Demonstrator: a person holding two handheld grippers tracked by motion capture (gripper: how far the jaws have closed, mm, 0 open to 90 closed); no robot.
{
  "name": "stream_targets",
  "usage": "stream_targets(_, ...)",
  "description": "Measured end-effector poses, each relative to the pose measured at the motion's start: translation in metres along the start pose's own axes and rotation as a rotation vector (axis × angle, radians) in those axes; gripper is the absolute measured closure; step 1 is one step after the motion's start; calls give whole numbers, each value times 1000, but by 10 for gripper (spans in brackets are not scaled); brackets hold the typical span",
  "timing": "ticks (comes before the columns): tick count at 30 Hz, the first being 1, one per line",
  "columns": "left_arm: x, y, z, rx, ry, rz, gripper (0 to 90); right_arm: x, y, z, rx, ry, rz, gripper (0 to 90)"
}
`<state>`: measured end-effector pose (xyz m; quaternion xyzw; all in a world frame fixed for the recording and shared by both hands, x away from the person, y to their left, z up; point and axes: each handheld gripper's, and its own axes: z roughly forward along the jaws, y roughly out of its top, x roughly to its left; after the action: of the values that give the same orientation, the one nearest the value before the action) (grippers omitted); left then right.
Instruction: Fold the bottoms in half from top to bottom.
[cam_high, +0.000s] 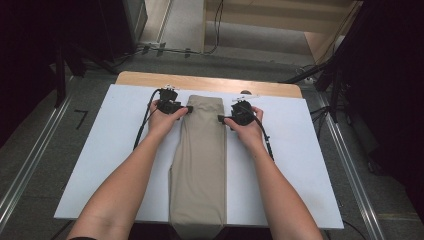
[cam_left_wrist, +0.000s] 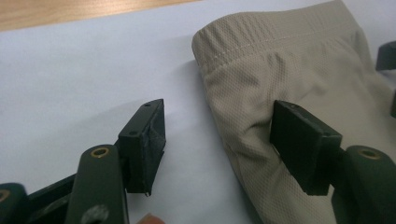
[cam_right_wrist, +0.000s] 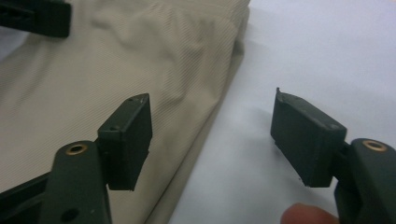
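Note:
Folded beige trousers lie lengthwise down the middle of a white board, waistband at the far end. My left gripper is at the garment's left edge just below the waistband, and my right gripper is at its right edge. In the left gripper view the jaws stand open across the cloth's edge, one jaw over the board and the other resting on the fabric. In the right gripper view the jaws are likewise open astride the edge, one over the trousers and one over the board.
The white board lies on a wooden table whose far edge shows beyond it. Dark stands and cables ring the table on the floor. Each gripper's cable trails back across the board beside the forearm.

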<state>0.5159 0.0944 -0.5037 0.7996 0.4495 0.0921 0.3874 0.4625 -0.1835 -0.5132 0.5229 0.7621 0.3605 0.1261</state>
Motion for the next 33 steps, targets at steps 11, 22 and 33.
stream_targets(11, -6, 8, 8, 30, 103, 24, 622, 12, 21, 31, -43, -94, -70, 520)
stream_targets(22, -12, 10, -10, -25, -29, 36, 884, 19, 19, 12, -62, 31, -69, 863)
stream_targets(33, -33, -7, -68, -197, -137, 117, 884, 52, -3, -48, -224, 56, -158, 866)
